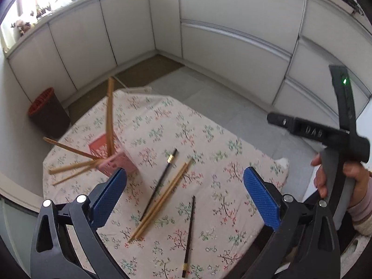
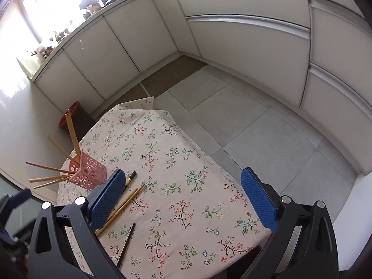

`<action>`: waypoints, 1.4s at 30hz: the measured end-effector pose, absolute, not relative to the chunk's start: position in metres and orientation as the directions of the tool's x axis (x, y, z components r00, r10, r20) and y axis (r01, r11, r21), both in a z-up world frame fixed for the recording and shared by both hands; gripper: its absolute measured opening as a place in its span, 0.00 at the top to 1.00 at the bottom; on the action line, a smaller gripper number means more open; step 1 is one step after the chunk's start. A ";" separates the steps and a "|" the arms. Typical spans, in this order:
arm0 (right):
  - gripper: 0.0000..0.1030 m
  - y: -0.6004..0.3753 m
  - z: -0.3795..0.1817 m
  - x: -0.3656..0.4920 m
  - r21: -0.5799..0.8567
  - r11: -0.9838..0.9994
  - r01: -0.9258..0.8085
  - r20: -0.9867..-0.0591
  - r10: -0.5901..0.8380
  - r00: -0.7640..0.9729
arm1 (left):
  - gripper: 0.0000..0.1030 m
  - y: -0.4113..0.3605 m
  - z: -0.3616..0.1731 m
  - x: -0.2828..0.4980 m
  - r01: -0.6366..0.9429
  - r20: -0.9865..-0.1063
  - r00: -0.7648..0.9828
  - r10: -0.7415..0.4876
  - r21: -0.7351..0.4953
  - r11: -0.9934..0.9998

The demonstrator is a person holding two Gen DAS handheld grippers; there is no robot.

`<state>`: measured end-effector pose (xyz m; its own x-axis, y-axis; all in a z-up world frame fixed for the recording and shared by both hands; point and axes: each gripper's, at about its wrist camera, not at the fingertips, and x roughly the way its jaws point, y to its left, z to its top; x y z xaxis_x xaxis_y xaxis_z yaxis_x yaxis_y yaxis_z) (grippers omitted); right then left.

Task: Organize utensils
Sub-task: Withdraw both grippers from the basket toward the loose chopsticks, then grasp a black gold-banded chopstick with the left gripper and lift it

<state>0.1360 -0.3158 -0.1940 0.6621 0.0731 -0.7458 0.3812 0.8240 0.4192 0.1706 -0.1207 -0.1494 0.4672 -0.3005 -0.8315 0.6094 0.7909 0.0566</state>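
A pink perforated holder (image 1: 111, 160) stands at the table's left with several wooden chopsticks leaning out of it. On the floral cloth lie a black chopstick (image 1: 160, 183), a pair of wooden chopsticks (image 1: 162, 197) and a second black chopstick (image 1: 189, 234). My left gripper (image 1: 185, 174) hangs open above them, nothing between its blue pads. In the right wrist view the holder (image 2: 89, 172), wooden pair (image 2: 123, 205) and a black chopstick (image 2: 126, 244) sit lower left. My right gripper (image 2: 183, 173) is open and empty over the cloth.
A dark bin with a red rim (image 1: 44, 111) stands on the floor beyond the table's left corner. White cabinets (image 1: 232, 34) line the walls. The table (image 2: 186, 151) drops off to grey floor tiles on the right. A hand (image 1: 355, 181) holds the right gripper's black body.
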 end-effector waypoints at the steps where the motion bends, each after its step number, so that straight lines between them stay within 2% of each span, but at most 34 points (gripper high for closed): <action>1: 0.06 -0.321 -0.197 0.134 0.429 0.813 0.394 -0.751 0.078 0.656 | 0.07 -0.125 -0.162 0.174 0.619 -0.859 0.422 -0.288 0.041 0.784; 5: 0.06 -0.335 -0.204 0.130 0.433 0.796 0.423 -0.769 0.081 0.634 | 0.07 -0.137 -0.214 0.188 0.640 -0.940 0.265 -0.215 0.004 0.769; 10: 0.06 -0.342 -0.211 0.130 0.427 0.789 0.441 -0.791 0.090 0.605 | 0.07 -0.154 -0.271 0.196 0.661 -0.986 0.132 -0.100 0.013 0.750; 12: 0.06 -0.342 -0.216 0.132 0.434 0.784 0.443 -0.802 0.113 0.587 | 0.19 -0.159 -0.287 0.198 0.666 -0.993 0.108 -0.056 0.030 0.745; 13: 0.06 -0.343 -0.218 0.133 0.441 0.781 0.443 -0.804 0.124 0.581 | 0.20 -0.159 -0.293 0.200 0.663 -0.994 0.096 -0.047 0.029 0.748; 15: 0.06 -0.343 -0.220 0.134 0.446 0.777 0.445 -0.808 0.134 0.574 | 0.35 -0.159 -0.295 0.205 0.657 -0.994 0.097 -0.058 0.020 0.754; 19: 0.06 -0.342 -0.223 0.137 0.452 0.772 0.446 -0.811 0.147 0.566 | 0.54 -0.155 -0.296 0.225 0.619 -0.991 0.105 -0.086 -0.003 0.785; 21: 0.06 -0.339 -0.224 0.138 0.448 0.777 0.443 -0.817 0.154 0.556 | 0.70 -0.155 -0.296 0.234 0.607 -0.990 0.112 -0.088 -0.002 0.794; 22: 0.06 -0.339 -0.225 0.138 0.446 0.779 0.442 -0.819 0.155 0.553 | 0.72 -0.155 -0.295 0.238 0.598 -0.987 0.130 -0.092 0.004 0.801; 27: 0.06 -0.338 -0.230 0.140 0.438 0.776 0.453 -0.828 0.153 0.539 | 0.73 -0.161 -0.291 0.273 0.545 -0.968 0.231 -0.096 0.047 0.837; 36: 0.06 -0.339 -0.233 0.144 0.424 0.780 0.460 -0.839 0.147 0.523 | 0.72 -0.185 -0.325 0.320 0.528 -0.976 0.219 0.009 0.126 0.840; 42: 0.06 -0.343 -0.239 0.148 0.442 0.763 0.472 -0.845 0.177 0.505 | 0.70 -0.176 -0.325 0.337 0.499 -0.987 0.157 -0.043 0.042 0.866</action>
